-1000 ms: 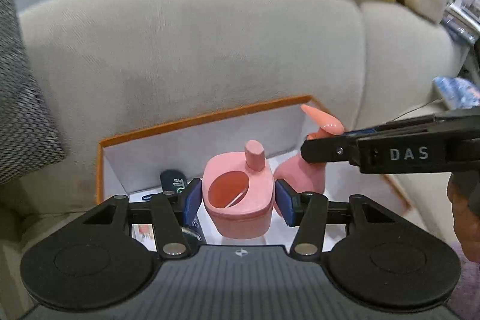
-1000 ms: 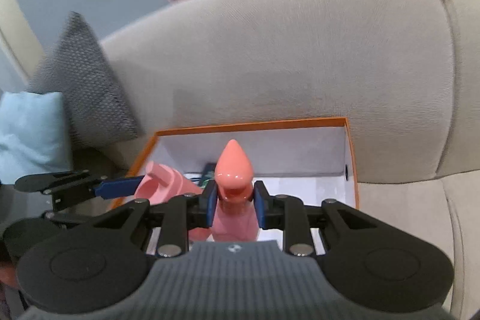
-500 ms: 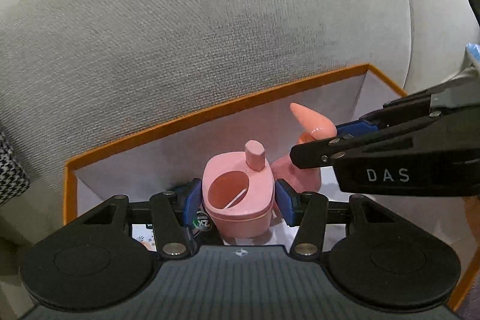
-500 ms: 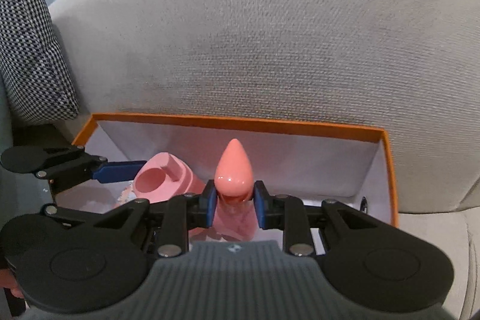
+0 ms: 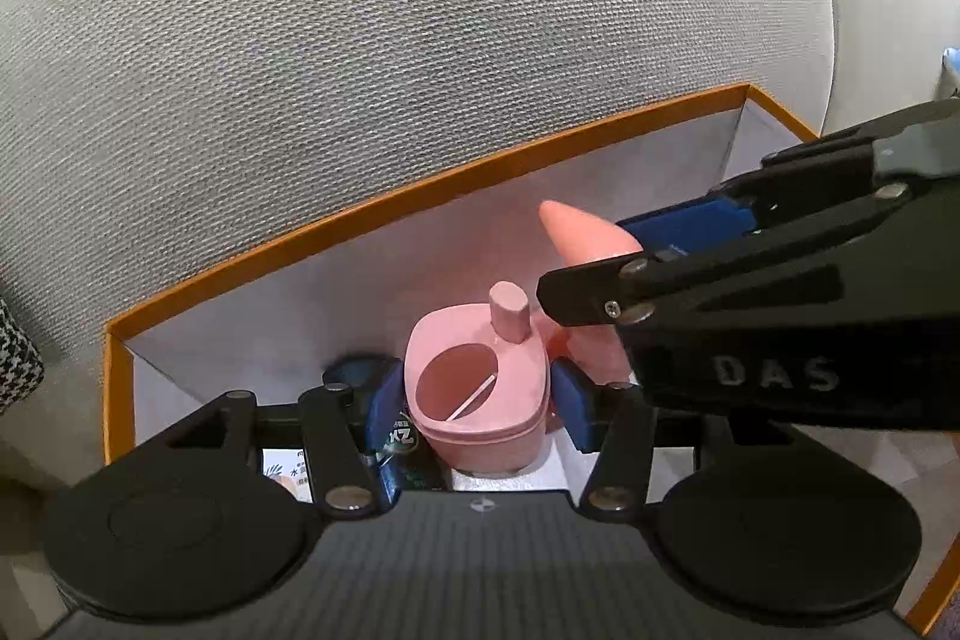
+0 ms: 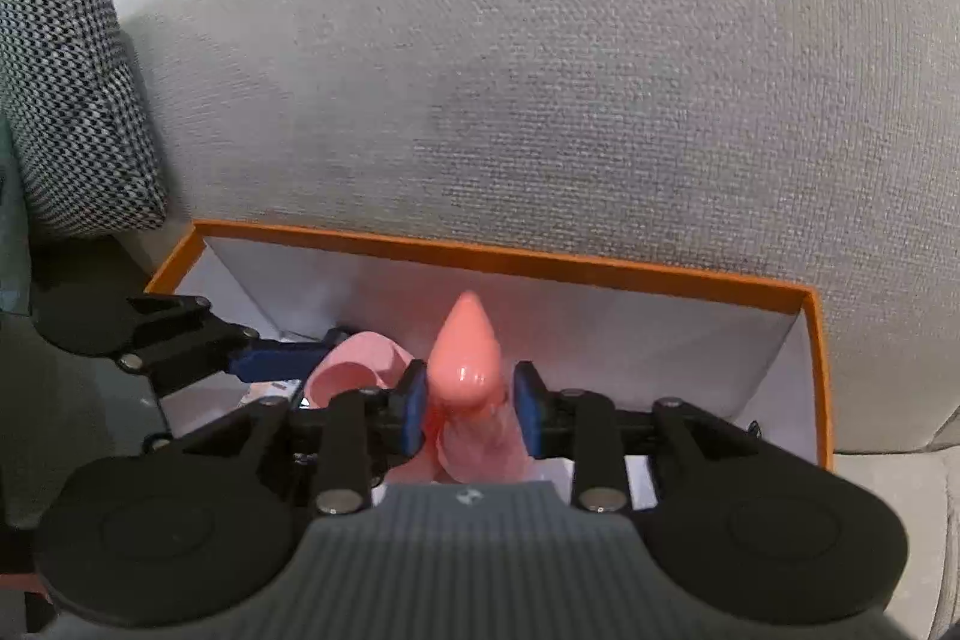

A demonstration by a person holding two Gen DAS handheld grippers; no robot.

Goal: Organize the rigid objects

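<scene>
**Two pink pieces set down in the orange-rimmed box**

A grey woven sofa back [image 5: 420, 70] fills the upper half of both views, and a black-and-white houndstooth cushion [image 6: 66, 88] leans against it at the upper left of the right wrist view. The open box [image 5: 420, 187], orange on its rim and white inside, sits against the sofa back across the middle of each frame. Low in the box, at the lower left of centre in the left wrist view, a dark tube with white lettering [image 5: 401, 439] lies just beside the left blue pad, with a printed card [image 5: 288, 478] under the finger linkage. The right gripper's black body crosses the right side of the left wrist view and hides the far right corner of the box.

The pink cup-shaped container [image 5: 477, 388], with an oval hole and a short peg on its top, stands upright between the fingers of the left gripper [image 5: 477, 400]. Its jaws are opening; narrow gaps show at both pads, so it is released.

The pink cone-tipped piece [image 6: 467, 358] stands upright, tip towards the sofa, between the fingers of the right gripper [image 6: 471, 400]. Those jaws are opening too; the right pad stands clear, the left pad is just beside it. The two pink pieces are close together inside the box, left of its middle.
</scene>
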